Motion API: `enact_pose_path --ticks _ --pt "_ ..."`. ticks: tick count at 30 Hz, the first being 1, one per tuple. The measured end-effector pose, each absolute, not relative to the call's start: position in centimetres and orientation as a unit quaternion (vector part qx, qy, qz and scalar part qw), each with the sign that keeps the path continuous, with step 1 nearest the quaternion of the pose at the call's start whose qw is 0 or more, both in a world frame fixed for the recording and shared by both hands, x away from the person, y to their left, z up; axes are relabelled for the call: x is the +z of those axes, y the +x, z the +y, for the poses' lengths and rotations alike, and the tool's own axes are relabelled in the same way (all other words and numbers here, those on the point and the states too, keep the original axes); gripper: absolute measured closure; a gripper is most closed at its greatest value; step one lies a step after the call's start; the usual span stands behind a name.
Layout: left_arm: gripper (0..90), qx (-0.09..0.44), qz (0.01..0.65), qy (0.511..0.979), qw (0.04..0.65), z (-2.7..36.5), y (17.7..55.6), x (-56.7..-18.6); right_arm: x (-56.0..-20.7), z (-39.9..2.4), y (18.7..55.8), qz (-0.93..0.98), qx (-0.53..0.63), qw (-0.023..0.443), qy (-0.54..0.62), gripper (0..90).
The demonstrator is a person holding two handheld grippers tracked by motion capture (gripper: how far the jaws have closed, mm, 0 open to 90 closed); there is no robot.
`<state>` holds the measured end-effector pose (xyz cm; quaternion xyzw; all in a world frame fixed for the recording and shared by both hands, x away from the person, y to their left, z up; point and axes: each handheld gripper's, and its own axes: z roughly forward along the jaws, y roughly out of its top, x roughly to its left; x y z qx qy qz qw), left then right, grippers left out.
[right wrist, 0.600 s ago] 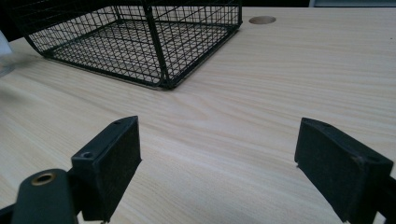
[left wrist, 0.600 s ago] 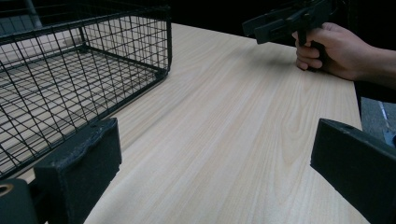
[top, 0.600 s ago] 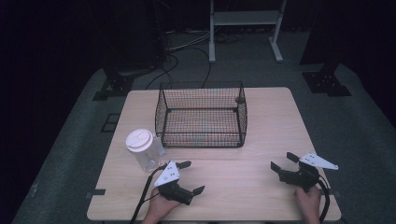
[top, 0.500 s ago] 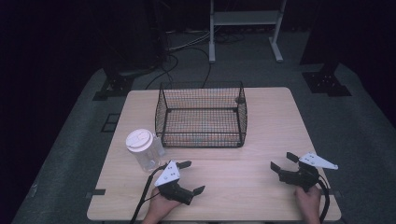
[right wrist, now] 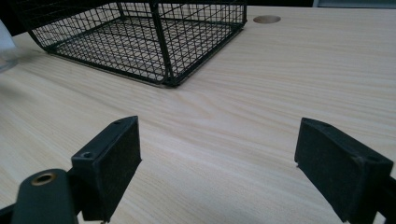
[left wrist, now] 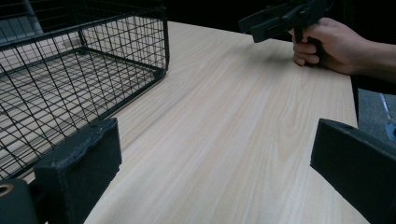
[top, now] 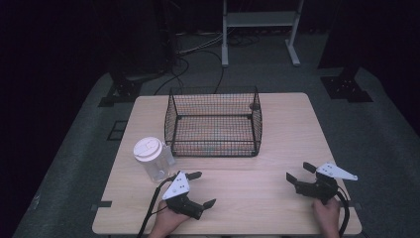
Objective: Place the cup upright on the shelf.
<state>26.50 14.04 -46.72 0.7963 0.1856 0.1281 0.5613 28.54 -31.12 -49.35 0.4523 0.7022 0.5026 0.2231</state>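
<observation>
A black wire basket (top: 214, 121) stands on the far half of a light wooden table (top: 277, 144); the basket (left wrist: 70, 79) (right wrist: 140, 37) looks empty. A clear plastic jar with a white lid (top: 151, 156) stands at the table's left, just in front of the basket's left corner. My left gripper (top: 203, 189) rests near the front edge, right of the jar, jaws wide open with bare wood between them (left wrist: 215, 163). My right gripper (top: 299, 172) sits at the front right, also open and holding nothing (right wrist: 217, 163). A hand holds each gripper.
A round hole (right wrist: 266, 19) is cut in the tabletop beyond the basket's right corner. A white metal stand (top: 257, 29) and black cables (top: 198, 54) lie on the dark floor behind the table. Bare wood stretches between the two grippers.
</observation>
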Motion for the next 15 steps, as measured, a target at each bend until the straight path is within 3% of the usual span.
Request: enact_pose_path --ticks 15 --pt "1.0 0.133 0.172 0.807 0.549 16.2 25.7 -43.5 -49.4 -30.9 28.6 0.706 0.496 0.226 0.453 13.5"
